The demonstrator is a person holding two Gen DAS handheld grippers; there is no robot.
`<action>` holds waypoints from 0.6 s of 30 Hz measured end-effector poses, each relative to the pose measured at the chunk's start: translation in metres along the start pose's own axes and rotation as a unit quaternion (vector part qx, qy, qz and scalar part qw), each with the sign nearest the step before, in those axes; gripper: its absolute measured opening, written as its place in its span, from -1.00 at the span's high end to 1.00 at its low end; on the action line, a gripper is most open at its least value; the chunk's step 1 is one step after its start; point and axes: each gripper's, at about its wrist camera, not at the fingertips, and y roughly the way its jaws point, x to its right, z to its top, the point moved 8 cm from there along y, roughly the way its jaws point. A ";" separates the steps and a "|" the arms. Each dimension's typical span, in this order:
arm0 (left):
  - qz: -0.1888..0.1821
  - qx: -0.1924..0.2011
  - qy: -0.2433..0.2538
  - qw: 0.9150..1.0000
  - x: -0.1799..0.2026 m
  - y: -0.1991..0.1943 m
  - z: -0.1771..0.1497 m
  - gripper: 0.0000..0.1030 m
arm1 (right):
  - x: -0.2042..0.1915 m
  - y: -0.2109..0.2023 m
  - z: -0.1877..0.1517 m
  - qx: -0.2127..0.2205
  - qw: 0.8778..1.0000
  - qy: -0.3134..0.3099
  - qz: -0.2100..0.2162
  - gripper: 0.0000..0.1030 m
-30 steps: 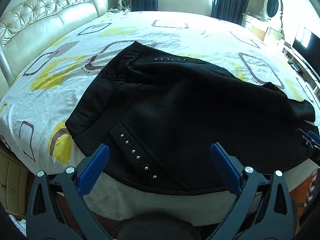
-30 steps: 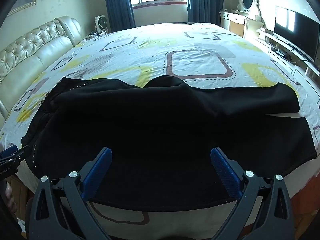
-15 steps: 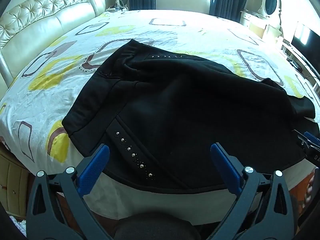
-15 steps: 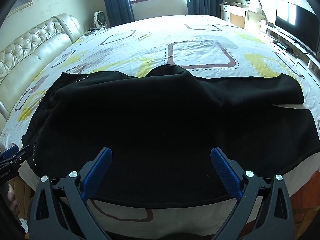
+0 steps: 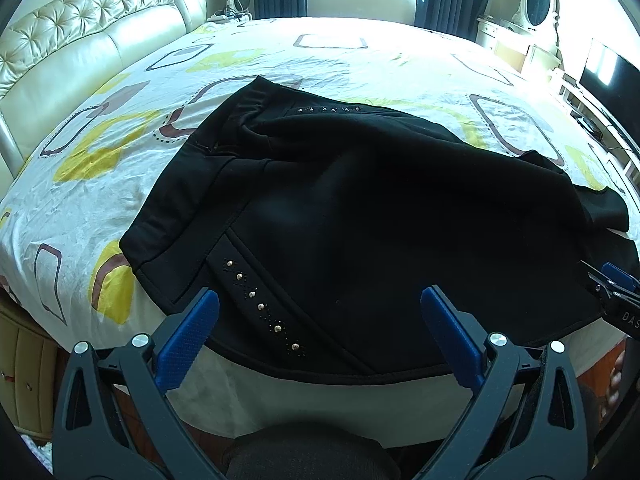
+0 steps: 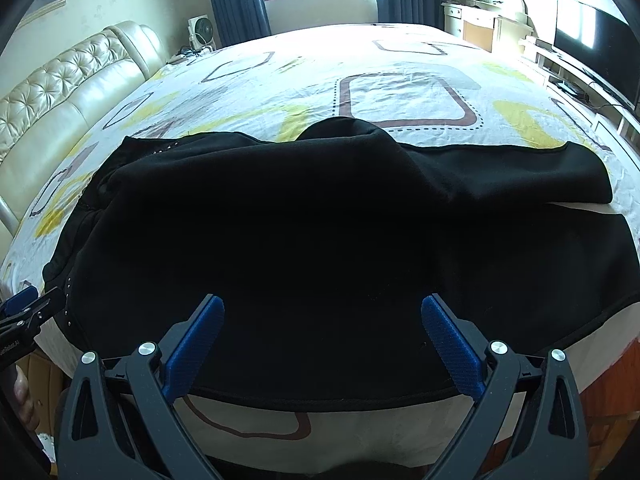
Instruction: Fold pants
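My left claw (image 5: 318,322) has its 2 blue pads spread wide apart, gripping nothing, hovering at the near edge of the bed (image 5: 100,152). My right claw (image 6: 320,330) is likewise wide apart and bare, also at the near edge. The black pants (image 5: 360,208) lie spread across the near part of the patterned sheet, waist to the left, legs running right. A row of studs (image 5: 260,306) runs diagonally near my left pad; another row sits on the far side of the waist. From the right view the pants (image 6: 320,220) show 1 leg doubled over at the far right, a strip of sheet showing beneath it. A cream headboard (image 5: 80,40) stands on the left, a TV (image 6: 592,40) far right.
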 end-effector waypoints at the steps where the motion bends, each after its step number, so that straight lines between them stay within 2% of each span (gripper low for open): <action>1: 0.000 0.000 0.001 1.000 0.000 0.000 0.000 -0.96 | 0.000 0.000 0.000 0.000 1.000 0.000 0.000 -0.91; 18: 0.001 -0.003 0.003 1.000 0.002 0.000 -0.001 -0.96 | -0.004 0.001 -0.006 -0.008 1.000 -0.002 0.003 -0.91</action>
